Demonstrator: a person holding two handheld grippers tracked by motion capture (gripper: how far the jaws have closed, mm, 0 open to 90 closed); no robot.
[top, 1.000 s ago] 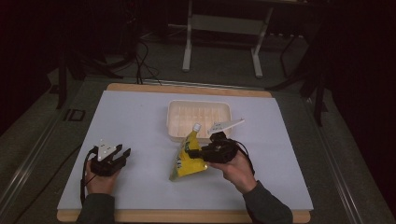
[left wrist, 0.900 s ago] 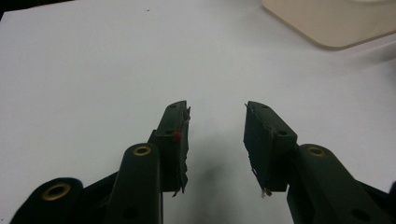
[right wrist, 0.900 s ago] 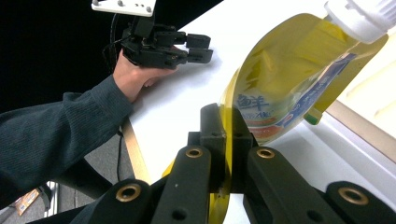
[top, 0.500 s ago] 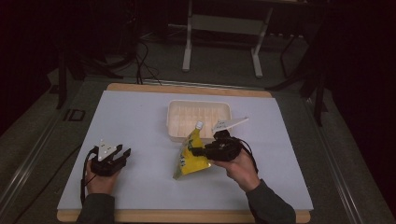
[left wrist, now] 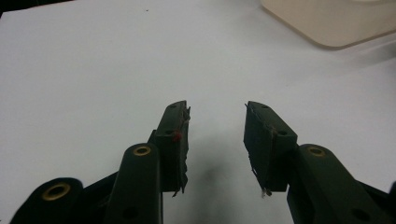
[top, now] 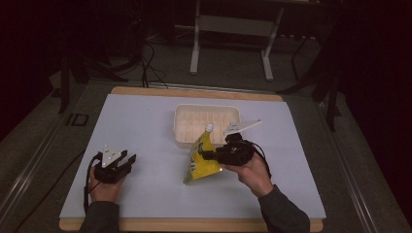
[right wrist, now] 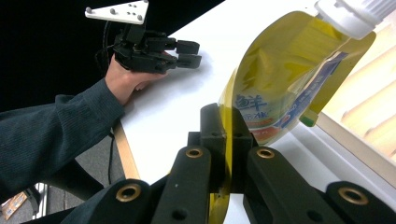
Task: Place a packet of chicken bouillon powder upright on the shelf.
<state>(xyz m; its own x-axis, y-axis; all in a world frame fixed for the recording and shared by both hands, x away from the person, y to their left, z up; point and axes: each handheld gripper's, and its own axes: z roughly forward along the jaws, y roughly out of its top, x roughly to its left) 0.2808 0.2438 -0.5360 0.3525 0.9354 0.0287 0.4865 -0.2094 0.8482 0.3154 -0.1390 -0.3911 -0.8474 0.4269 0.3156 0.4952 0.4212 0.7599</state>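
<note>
A yellow spouted pouch [top: 202, 158] with a white cap [top: 209, 127] hangs tilted just in front of the cream tray [top: 180, 119]. My right gripper [top: 208, 155] is shut on the pouch's side edge; in the right gripper view the jaws pinch the yellow film [right wrist: 226, 140] with the cap [right wrist: 348, 14] up at the right. My left gripper [top: 127, 160] rests at the left of the white mat with its jaws apart. In the left gripper view its pads [left wrist: 176, 135] hold nothing, and bare mat shows between them.
The cream tray [left wrist: 327, 23] lies beyond the left gripper, at the top right of that gripper's view. The white mat [top: 145, 121] covers a wooden board whose edge [top: 194, 225] runs along the front. Dark floor, cables and a stand's legs lie behind the table.
The right gripper has lifted the pouch from lying low on the mat and brought it slightly rightward, so it now hangs more upright by the tray. The left gripper has stayed put.
</note>
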